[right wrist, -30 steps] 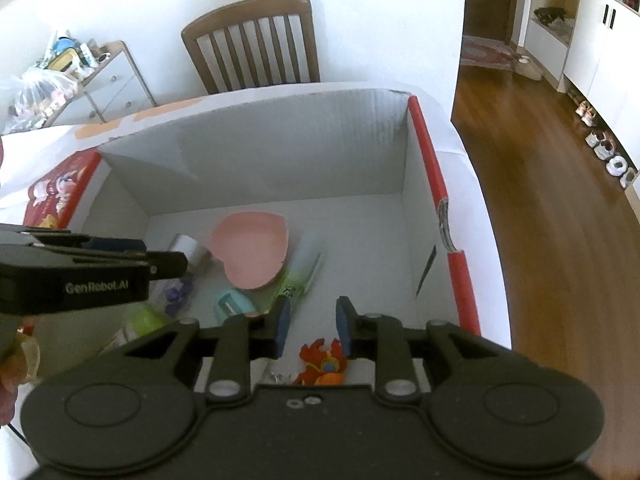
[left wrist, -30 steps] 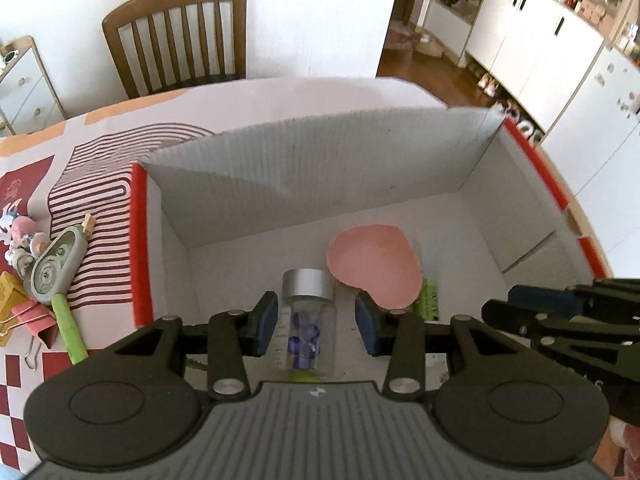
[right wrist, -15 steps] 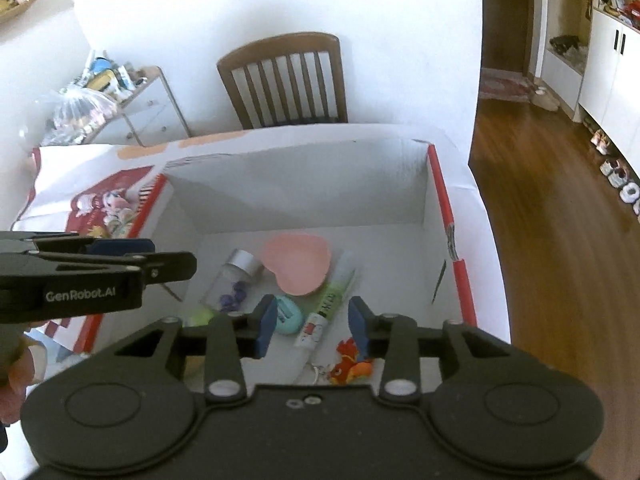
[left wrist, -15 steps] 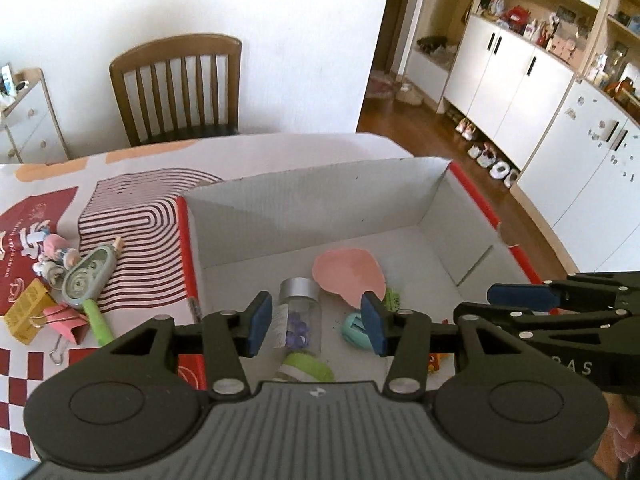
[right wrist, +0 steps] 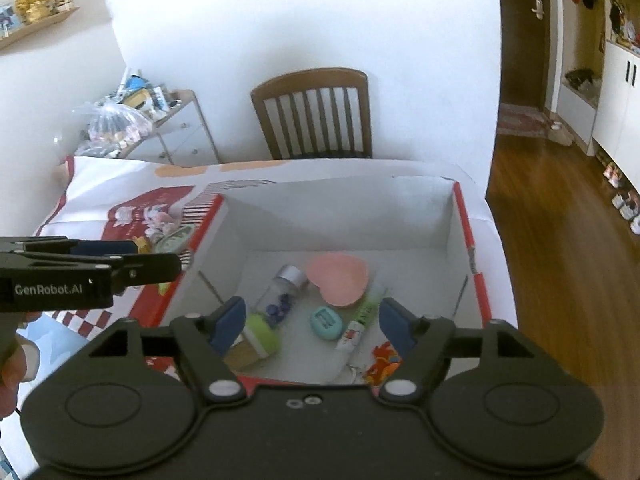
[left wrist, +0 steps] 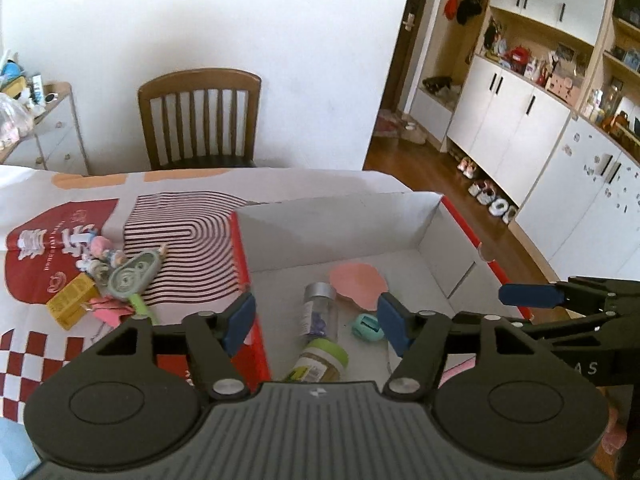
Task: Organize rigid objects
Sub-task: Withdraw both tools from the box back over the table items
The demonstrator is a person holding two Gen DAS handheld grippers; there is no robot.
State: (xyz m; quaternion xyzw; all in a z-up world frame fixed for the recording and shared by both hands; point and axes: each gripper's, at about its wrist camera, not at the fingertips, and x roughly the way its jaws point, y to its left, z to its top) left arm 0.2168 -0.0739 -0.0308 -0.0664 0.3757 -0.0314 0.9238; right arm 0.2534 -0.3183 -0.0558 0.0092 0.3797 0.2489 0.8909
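A red-rimmed cardboard box point(left wrist: 452, 216) point(right wrist: 464, 216) holds a pink heart point(left wrist: 358, 280) point(right wrist: 338, 278), a silver-capped vial of purple bits point(left wrist: 319, 314) point(right wrist: 282, 292), a teal case point(left wrist: 367, 327) point(right wrist: 326, 322), a green-lidded jar point(left wrist: 320, 362) point(right wrist: 256, 340), a green tube point(right wrist: 360, 320) and an orange toy point(right wrist: 382, 364). My left gripper point(left wrist: 316, 326) is open and empty, raised above the box's left side. My right gripper point(right wrist: 310, 322) is open and empty, raised above the box's near edge. Loose items lie on the cloth left of the box: a grey-green tape dispenser point(left wrist: 134, 274), a yellow block point(left wrist: 72, 300), pink binder clips point(left wrist: 108, 308).
The table has a red and white patterned cloth point(left wrist: 56, 240). A wooden chair point(left wrist: 200, 120) point(right wrist: 314, 114) stands behind it at the wall. A small drawer unit point(right wrist: 172, 132) stands at the left. White cabinets point(left wrist: 520, 128) line the right side of the room.
Both grippers have risen and pulled back out of the box, so more of the room shows. Both sets of jaws stand wider apart. The objects in the box have not moved.
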